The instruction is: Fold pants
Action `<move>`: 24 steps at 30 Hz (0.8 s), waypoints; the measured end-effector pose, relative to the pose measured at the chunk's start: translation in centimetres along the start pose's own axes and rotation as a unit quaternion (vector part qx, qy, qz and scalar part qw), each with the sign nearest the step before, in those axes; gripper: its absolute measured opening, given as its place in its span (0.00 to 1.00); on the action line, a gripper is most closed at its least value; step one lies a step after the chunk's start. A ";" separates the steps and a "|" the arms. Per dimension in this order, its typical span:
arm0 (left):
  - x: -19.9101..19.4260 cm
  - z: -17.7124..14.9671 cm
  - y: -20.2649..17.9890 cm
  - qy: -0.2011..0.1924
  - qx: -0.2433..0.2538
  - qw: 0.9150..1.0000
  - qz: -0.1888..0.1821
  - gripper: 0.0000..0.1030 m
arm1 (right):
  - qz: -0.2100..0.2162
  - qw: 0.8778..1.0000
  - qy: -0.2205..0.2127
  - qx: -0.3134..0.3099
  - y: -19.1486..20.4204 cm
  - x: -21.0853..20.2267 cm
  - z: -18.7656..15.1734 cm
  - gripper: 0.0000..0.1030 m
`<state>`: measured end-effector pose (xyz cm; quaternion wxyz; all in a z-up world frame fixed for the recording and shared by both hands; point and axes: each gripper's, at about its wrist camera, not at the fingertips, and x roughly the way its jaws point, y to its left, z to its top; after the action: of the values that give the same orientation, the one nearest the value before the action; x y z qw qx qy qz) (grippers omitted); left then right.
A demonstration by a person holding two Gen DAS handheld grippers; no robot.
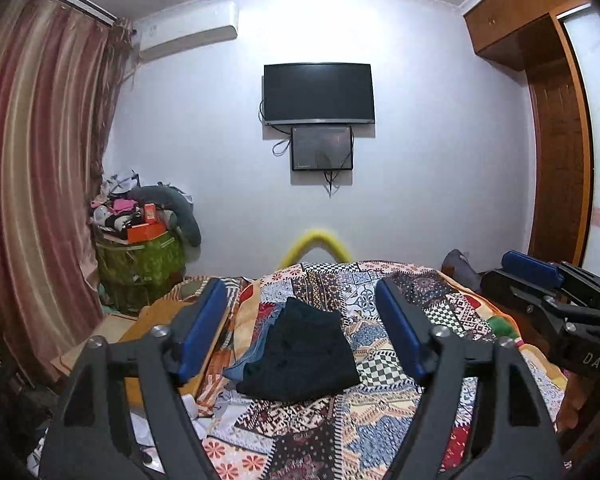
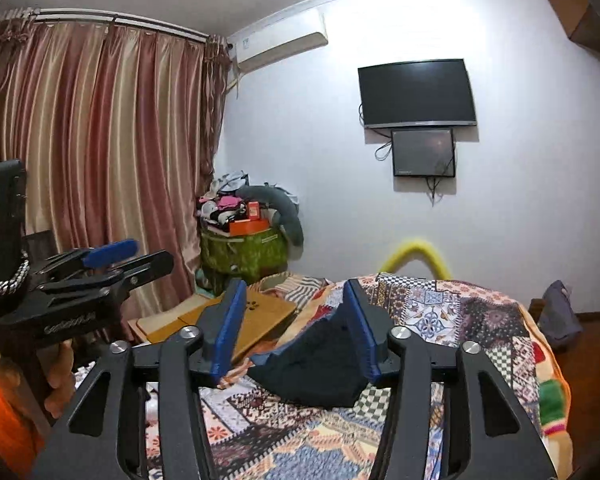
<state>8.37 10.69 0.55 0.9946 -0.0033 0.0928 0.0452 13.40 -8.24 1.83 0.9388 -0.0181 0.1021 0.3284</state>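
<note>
we see the pants (image 1: 300, 350) lying on the patchwork bedspread (image 1: 400, 412) as a compact dark bundle, with a strip of blue cloth (image 1: 236, 368) peeking out along their left edge; we cannot tell whether that strip is part of them or another garment. the bundle looks folded at least once already, so we judge the task to be late or possibly finished, with at most a last tidy or squaring-up left. our left gripper (image 1: 302, 316) hangs above the near side of the bed with its jaws spread wide and nothing between them. our right gripper (image 2: 296, 328) is likewise wide open and holds nothing, raised over the bed with the pants beyond its fingers. neither gripper touches the cloth.
</note>
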 end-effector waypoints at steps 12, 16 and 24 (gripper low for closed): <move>-2.9 -2.1 0.2 0.010 -0.026 1.000 0.000 1.00 | -0.051 0.999 -0.009 0.015 -0.2 -1.9 -1.3 0.99; -3.0 -2.3 0.3 0.010 -0.027 1.000 -0.001 1.00 | -0.057 0.998 -0.008 0.020 -0.4 -2.3 -1.6 0.99; -2.7 -2.8 0.2 0.015 -0.027 1.000 -0.004 1.00 | -0.058 0.998 -0.004 0.025 -0.4 -2.3 -2.5 0.99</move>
<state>5.16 10.63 -1.64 0.9928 -0.0311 0.1069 0.0437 11.46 -10.22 -0.12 0.9569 0.0008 0.1049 0.2708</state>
